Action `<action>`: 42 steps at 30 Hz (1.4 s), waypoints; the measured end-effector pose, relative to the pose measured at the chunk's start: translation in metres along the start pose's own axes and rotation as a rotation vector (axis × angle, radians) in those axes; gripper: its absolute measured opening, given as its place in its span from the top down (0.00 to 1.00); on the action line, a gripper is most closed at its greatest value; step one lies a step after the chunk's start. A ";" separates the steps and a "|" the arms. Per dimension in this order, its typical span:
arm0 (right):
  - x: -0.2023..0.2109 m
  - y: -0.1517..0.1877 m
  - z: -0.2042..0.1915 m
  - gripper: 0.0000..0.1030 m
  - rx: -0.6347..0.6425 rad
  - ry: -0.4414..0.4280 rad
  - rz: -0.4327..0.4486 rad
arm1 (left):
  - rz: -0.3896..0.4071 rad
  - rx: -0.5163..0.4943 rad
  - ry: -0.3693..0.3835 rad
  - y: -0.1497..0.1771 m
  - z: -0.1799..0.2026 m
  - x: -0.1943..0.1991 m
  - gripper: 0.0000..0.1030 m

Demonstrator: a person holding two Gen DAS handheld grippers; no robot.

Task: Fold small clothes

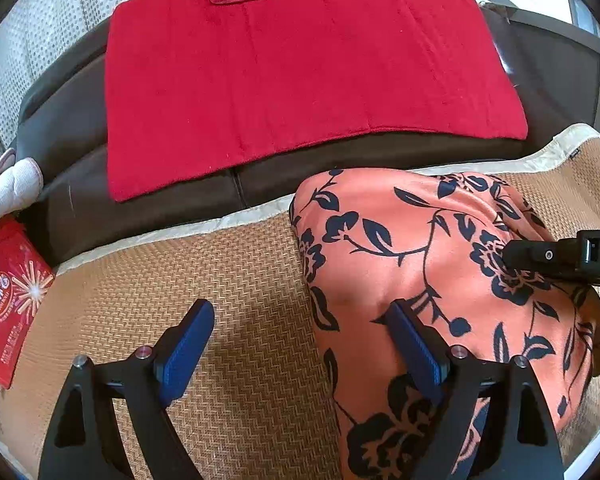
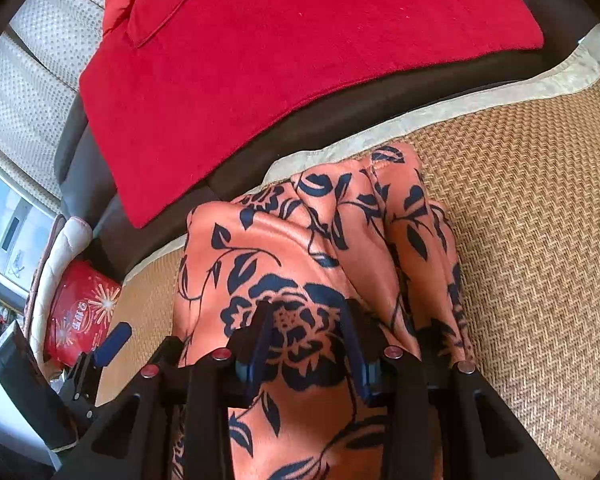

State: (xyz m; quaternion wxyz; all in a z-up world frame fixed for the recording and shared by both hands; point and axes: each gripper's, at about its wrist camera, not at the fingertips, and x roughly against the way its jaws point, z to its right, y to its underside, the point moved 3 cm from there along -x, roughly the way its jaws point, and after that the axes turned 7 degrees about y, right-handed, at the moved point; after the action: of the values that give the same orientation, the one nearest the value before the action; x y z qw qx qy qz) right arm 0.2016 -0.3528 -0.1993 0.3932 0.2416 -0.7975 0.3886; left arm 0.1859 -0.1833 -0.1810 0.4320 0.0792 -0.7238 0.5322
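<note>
my right gripper point(image 2: 308, 320) had its jaws part closed, pinching what looked like a raised fold of the orange floral garment point(image 2: 300, 248), bunched at the middle of the frame on the woven mat point(image 2: 520, 240). my left gripper point(image 1: 300, 312) stood wide apart, empty, one finger point(image 1: 412, 340) over the cloth's edge. a red towel point(image 1: 300, 80) lay above.

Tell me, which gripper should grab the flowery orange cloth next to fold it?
Probably the left gripper. Its jaws stand wide open and empty, one blue pad already against the orange cloth with black flowers. The right gripper looks busy, bunching that cloth between its fingers on the woven straw mat.
</note>
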 end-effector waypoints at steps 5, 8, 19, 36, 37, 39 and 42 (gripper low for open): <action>0.008 0.005 0.004 0.62 -0.009 -0.001 -0.012 | 0.003 -0.018 -0.012 0.002 0.006 0.011 0.14; 0.013 0.007 0.007 0.62 -0.010 0.009 -0.020 | 0.004 -0.020 -0.016 0.001 0.009 0.018 0.14; 0.034 0.029 0.026 0.62 -0.006 0.055 -0.054 | 0.024 -0.027 -0.009 0.000 0.015 0.042 0.14; 0.074 0.071 0.029 0.62 -0.001 0.043 0.010 | 0.003 -0.008 -0.018 0.010 -0.007 0.024 0.14; 0.080 0.069 0.031 0.61 -0.015 0.008 0.030 | -0.001 -0.006 -0.012 0.009 -0.008 0.022 0.14; 0.100 0.061 0.034 0.52 -0.032 -0.079 0.113 | -0.014 0.019 0.025 0.009 -0.014 0.017 0.14; 0.126 0.051 0.049 0.14 -0.077 -0.078 0.254 | -0.034 0.088 0.128 0.006 -0.027 0.007 0.14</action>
State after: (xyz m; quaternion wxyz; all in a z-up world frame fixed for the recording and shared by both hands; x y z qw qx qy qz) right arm 0.0727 -0.3723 -0.1377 0.3187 0.1385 -0.8506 0.3947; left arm 0.1925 -0.1554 -0.1786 0.4825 0.0763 -0.6693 0.5598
